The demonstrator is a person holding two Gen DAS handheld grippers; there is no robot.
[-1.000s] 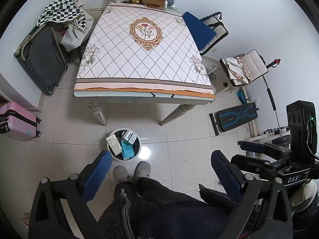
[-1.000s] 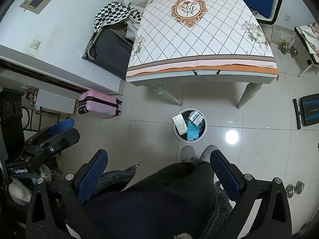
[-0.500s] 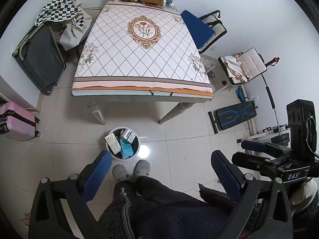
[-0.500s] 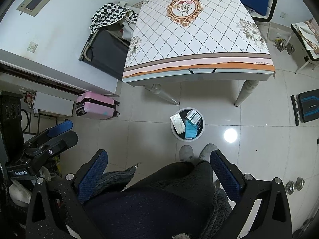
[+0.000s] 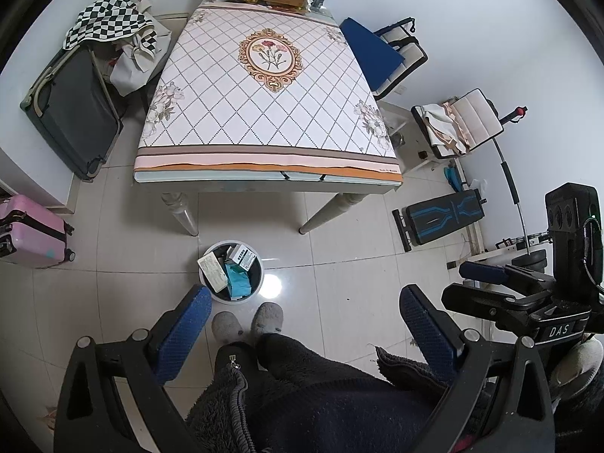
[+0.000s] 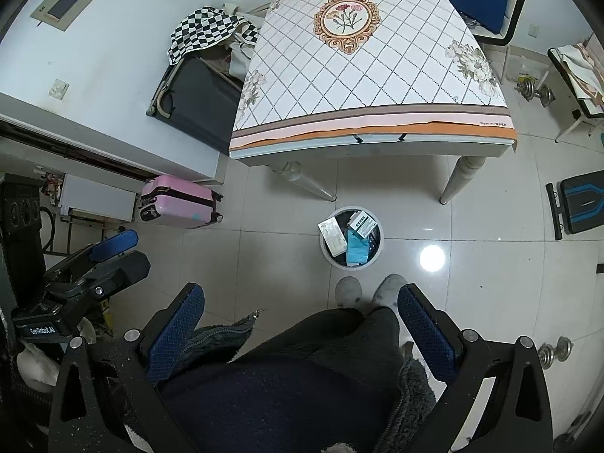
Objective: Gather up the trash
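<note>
Both the left hand-held gripper (image 5: pixel 304 313) and right hand-held gripper (image 6: pixel 300 307) hung spread and empty near the bin (image 5: pixel 256 264), which held boxes (image 5: pixel 211 273).

Both wrist fisheyes sit high, looking steeply down and forward past their own blue-padded fingers at the person's legs, slippers and tiled floor, well above the scene. Left wrist view is offset right, showing the right gripper (image 5: pixel 487 275) at its right edge; right wrist view is offset left, showing the left gripper (image 6: pixel 113 243) at its left edge. Shared: trash bin (image 5: pixel 256 287) (image 6: pixel 328 255), table (image 5: pixel 264 158) (image 6: pixel 370 113), pink suitcase (image 5: pixel 30 230) (image 6: pixel 177 202), checkered cloth.
</note>
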